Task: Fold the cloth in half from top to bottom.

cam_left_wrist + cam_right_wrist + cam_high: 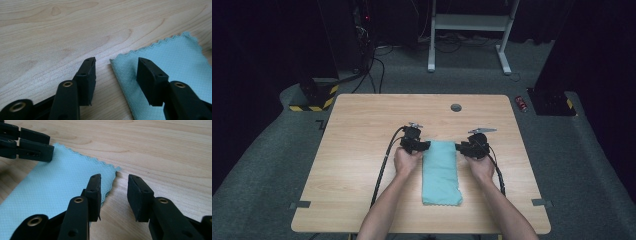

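Pale wood is under both my hands, the top of a table (362, 150) with a folded turquoise cloth (440, 172) lying long and narrow in the middle of it, running away from me. My left tongs (426, 145) sit at the far left corner of the cloth, jaws apart at a middling width. In the left gripper view one jaw rests over the cloth (175, 65) and the other over bare wood, with the scalloped corner between them. My right tongs (459, 147) are at the far right corner, also parted. In the right gripper view the cloth's (57, 182) corner lies between the jaws, one jaw over its edge, the other on the wood; my left tongs (51, 152) show across the cloth. Nothing is gripped yet.
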### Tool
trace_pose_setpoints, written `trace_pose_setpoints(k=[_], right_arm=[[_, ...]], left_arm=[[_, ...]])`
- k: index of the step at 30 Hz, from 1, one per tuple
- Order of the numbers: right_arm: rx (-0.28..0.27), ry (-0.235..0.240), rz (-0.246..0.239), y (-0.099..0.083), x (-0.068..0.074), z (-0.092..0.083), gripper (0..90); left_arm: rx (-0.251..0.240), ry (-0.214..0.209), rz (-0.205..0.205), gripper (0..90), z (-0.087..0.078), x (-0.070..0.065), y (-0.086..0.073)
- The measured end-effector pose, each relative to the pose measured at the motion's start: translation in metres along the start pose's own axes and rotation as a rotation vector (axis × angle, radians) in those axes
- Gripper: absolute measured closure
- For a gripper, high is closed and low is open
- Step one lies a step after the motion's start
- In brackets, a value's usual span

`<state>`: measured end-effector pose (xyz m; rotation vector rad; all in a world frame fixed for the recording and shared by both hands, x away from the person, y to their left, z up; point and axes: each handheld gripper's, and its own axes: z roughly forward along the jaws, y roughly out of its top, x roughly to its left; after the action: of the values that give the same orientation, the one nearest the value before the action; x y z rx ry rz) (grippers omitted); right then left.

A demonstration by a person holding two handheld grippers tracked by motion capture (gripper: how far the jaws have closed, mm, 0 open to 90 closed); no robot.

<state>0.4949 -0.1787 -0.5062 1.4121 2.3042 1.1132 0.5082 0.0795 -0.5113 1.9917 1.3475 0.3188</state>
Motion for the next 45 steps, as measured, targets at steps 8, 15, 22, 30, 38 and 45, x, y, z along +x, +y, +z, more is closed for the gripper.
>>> trace_pose_setpoints(k=[8, 15, 22, 30, 38, 45], right_arm=[[0.025, -0.020, -0.010, 0.013, 0.004, 0.013, 63.6], [0.060, -0.041, 0.002, 0.016, 0.006, 0.026, 63.7], [0.077, -0.045, -0.021, 0.022, 0.012, 0.032, 66.4], [0.086, -0.046, -0.038, 0.023, 0.011, 0.034, 89.6], [0.037, -0.022, -0.063, 0.026, 0.009, 0.025, 90.0], [0.034, -0.018, -0.080, 0.027, 0.013, 0.021, 90.0]], left_arm=[[0.001, 0.014, 0.043, 67.6, 0.001, -0.004, 0.000], [-0.001, 0.018, 0.051, 83.1, 0.002, -0.003, -0.001], [0.000, 0.011, 0.064, 88.7, 0.002, -0.002, -0.001], [-0.002, -0.008, 0.057, 89.8, 0.002, 0.001, -0.001], [-0.030, -0.050, 0.044, 89.9, -0.007, 0.005, 0.002], [-0.037, -0.058, 0.045, 89.9, -0.013, 0.006, 0.003]])
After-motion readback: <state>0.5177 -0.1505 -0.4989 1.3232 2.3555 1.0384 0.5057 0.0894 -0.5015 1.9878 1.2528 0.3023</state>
